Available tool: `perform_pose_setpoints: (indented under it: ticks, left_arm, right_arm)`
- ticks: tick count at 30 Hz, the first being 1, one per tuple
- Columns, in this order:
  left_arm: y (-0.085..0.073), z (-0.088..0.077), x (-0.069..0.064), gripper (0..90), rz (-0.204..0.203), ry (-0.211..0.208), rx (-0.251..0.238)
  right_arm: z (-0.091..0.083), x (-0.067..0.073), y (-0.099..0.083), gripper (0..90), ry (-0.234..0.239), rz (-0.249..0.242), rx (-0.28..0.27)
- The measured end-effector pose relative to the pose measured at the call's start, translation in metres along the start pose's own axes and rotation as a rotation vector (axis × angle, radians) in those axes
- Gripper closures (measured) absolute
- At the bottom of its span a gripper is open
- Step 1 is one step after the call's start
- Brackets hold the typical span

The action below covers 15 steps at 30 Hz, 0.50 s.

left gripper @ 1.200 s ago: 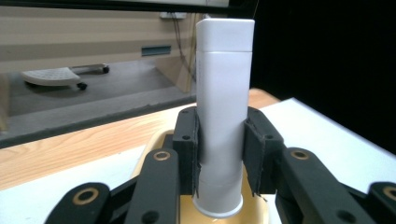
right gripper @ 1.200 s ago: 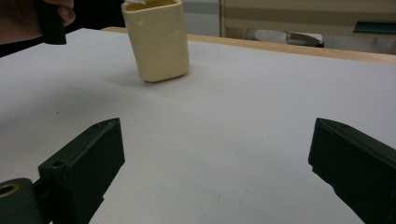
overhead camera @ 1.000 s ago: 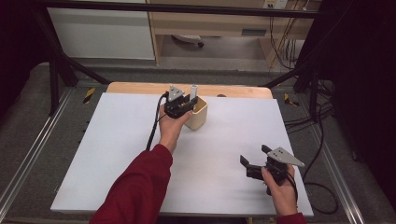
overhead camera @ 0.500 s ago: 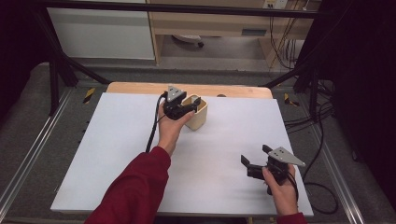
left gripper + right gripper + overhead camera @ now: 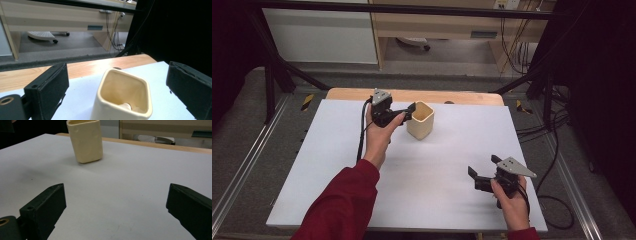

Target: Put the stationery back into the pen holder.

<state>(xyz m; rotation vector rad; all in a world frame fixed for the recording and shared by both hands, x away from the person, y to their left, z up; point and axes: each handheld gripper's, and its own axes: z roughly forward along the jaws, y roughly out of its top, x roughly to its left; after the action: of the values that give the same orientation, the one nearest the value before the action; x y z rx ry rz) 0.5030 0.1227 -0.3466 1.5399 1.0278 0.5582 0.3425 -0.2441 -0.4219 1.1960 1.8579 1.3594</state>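
A cream square cup (image 5: 420, 121) stands upright near the far edge of the white table (image 5: 337, 165). In the left gripper view the cup (image 5: 122, 100) holds a small pale object (image 5: 125, 106) at its bottom. My left gripper (image 5: 408, 114) hovers just left of the cup's rim. Its jaws have just been opening and stand wide apart (image 5: 116, 75), with the cup ahead between them, untouched. My right gripper (image 5: 482, 167) rests low at the front right, open with nothing in it. From there (image 5: 116, 195) the cup (image 5: 85, 141) is far off.
A wooden strip (image 5: 462, 97) runs along the table's far edge. Black frame bars (image 5: 277, 80) flank the table, and cables (image 5: 557, 125) lie on the floor at the right. A desk and a chair base (image 5: 41, 36) stand beyond.
My left gripper has pulled back from above the cup to its left side, rising a little, and its jaws have opened. The right gripper has stayed put.
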Motion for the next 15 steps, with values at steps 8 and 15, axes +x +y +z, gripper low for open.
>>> perform_pose_setpoints:
  ticks: [8,15]
  left_arm:
    - [0.006,-0.02,0.005,4.2,0.016,-0.002,0.009]
    - [0.009,-0.026,0.009,4.5,0.009,0.0,0.0]
  right_arm:
    - [0.0,0.001,0.0,3.1,-0.006,-0.005,0.002]
    - [0.0,0.0,0.0,3.0,-0.01,-0.003,0.006]
